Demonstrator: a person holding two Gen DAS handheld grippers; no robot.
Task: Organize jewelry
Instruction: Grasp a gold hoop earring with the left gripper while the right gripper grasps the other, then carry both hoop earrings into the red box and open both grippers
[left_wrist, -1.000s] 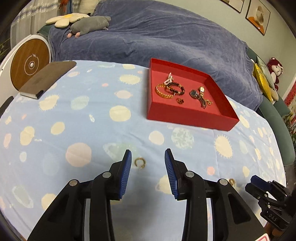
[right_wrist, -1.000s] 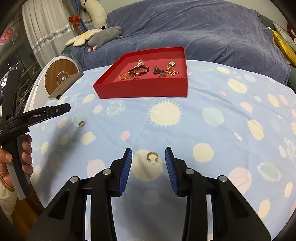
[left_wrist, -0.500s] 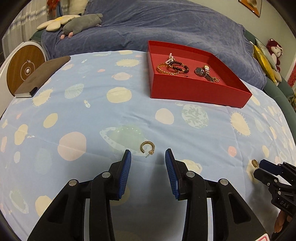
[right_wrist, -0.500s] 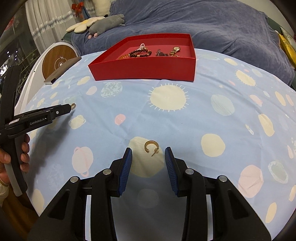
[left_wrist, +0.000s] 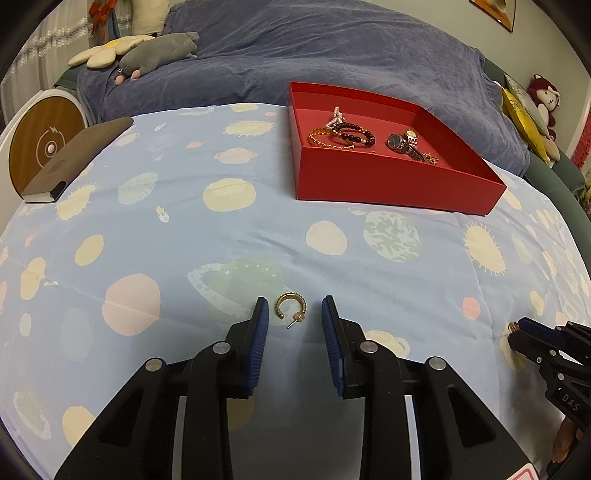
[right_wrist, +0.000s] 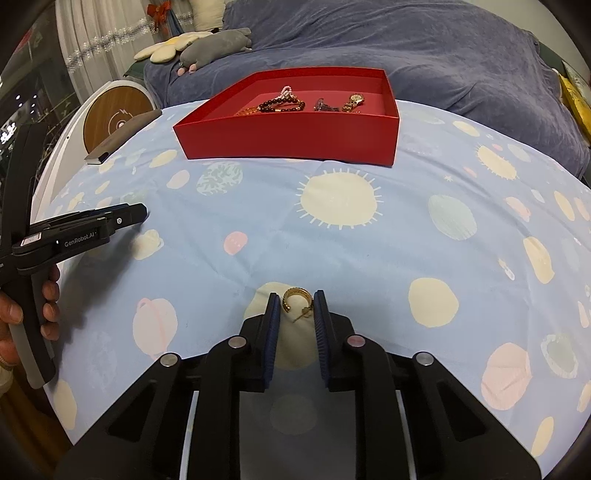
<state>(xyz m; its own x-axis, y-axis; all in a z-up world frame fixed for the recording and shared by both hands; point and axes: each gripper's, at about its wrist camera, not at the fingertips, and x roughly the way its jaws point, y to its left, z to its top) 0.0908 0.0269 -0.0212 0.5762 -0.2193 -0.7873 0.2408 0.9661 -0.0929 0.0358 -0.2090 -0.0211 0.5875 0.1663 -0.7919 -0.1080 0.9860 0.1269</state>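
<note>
Two gold earrings lie on the blue cloth (left_wrist: 258, 229). One earring (left_wrist: 290, 306) sits between the wide open fingers of the left tongs (left_wrist: 291, 314), touching neither. The other earring (right_wrist: 297, 301) sits between the fingers of the right tongs (right_wrist: 295, 306), which are close beside it but not squeezing it. Further back, a red tray (right_wrist: 288, 136) holds bracelets (right_wrist: 280, 105) and a watch (right_wrist: 354, 99)
</note>
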